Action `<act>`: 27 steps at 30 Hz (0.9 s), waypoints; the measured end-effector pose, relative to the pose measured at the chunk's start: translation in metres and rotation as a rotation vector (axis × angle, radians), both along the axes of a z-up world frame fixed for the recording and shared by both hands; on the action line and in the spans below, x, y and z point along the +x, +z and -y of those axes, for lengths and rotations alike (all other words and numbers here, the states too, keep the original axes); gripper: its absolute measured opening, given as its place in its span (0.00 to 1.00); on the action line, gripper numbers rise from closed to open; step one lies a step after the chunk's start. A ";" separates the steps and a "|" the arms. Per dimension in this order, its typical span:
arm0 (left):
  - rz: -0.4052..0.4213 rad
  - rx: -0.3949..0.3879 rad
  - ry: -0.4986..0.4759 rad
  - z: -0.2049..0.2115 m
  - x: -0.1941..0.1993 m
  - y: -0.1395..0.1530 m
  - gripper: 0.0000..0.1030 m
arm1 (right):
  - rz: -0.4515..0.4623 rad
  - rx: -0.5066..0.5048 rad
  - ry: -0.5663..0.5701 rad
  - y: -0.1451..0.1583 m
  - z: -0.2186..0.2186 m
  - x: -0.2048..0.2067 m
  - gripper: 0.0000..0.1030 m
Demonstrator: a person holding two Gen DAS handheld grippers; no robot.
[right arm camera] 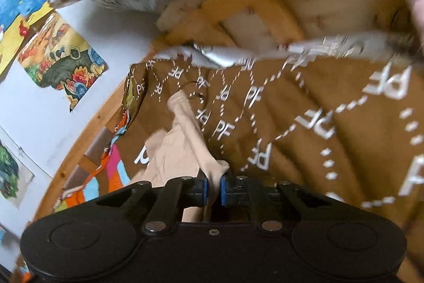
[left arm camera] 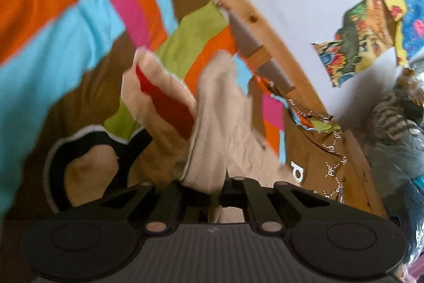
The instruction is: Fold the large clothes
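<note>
A beige garment point(left arm camera: 220, 123) with a red patch point(left arm camera: 164, 100) and black trim point(left arm camera: 87, 142) hangs in front of a bed. My left gripper point(left arm camera: 216, 194) is shut on a bunched edge of the garment, with the cloth rising from between its fingers. In the right wrist view the beige garment point(right arm camera: 182, 139) runs as a twisted strip up from my right gripper point(right arm camera: 214, 188), which is shut on it between blue pads point(right arm camera: 225, 190). Both views are blurred.
A bedspread point(left arm camera: 61, 33) with orange, pink, blue, green and brown patches covers the bed. A brown cover printed with "PF" point(right arm camera: 291, 113) lies beside it. A wooden bed frame point(left arm camera: 246, 7) borders a white wall with colourful pictures point(right arm camera: 63, 57). Bagged items point(left arm camera: 397, 139) sit at the bed's end.
</note>
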State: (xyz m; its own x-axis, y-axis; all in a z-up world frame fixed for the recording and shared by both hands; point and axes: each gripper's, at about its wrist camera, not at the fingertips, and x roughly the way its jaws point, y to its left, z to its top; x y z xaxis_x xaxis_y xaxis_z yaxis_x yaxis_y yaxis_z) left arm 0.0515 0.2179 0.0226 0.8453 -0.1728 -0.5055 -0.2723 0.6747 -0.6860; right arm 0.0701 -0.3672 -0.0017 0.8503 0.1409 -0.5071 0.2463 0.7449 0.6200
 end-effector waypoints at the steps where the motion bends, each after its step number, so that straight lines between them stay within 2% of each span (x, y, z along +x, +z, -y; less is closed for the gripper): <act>1: -0.012 0.008 -0.010 -0.002 -0.004 0.000 0.05 | -0.018 -0.007 0.001 -0.001 0.002 -0.003 0.09; 4: -0.093 0.045 -0.048 -0.004 -0.002 -0.014 0.05 | -0.125 -0.088 0.019 -0.015 -0.006 0.001 0.11; 5: -0.120 0.043 -0.047 -0.004 0.000 -0.021 0.06 | -0.145 -0.122 0.019 -0.016 -0.010 0.002 0.16; 7: -0.118 0.004 -0.024 -0.007 -0.001 -0.029 0.09 | -0.136 -0.216 0.012 -0.010 -0.018 -0.001 0.28; 9: -0.119 -0.020 -0.016 -0.011 0.000 -0.032 0.15 | -0.089 -0.346 0.006 0.001 -0.030 -0.006 0.38; 10: -0.120 -0.018 -0.017 -0.012 0.000 -0.032 0.23 | -0.062 -0.403 0.007 0.005 -0.036 -0.009 0.50; 11: -0.120 -0.015 -0.020 -0.012 0.000 -0.032 0.30 | -0.030 -0.481 0.009 0.010 -0.045 -0.012 0.58; 12: -0.117 -0.016 -0.025 -0.012 0.000 -0.033 0.34 | 0.004 -0.552 0.018 0.013 -0.054 -0.016 0.58; 13: -0.115 -0.020 -0.030 -0.010 0.000 -0.034 0.43 | 0.042 -0.619 0.041 0.017 -0.064 -0.017 0.58; 14: -0.114 -0.022 -0.034 -0.009 0.000 -0.035 0.49 | 0.078 -0.668 0.075 0.018 -0.074 -0.017 0.63; 16: -0.110 -0.014 -0.041 -0.005 -0.001 -0.037 0.55 | 0.146 -0.740 0.169 0.019 -0.098 -0.015 0.72; 21: -0.133 -0.030 -0.035 -0.003 -0.001 -0.049 0.65 | 0.250 -0.792 0.462 0.010 -0.159 -0.001 0.80; 27: -0.127 -0.021 -0.036 0.001 0.000 -0.051 0.71 | 0.232 -0.825 0.640 -0.017 -0.227 0.018 0.81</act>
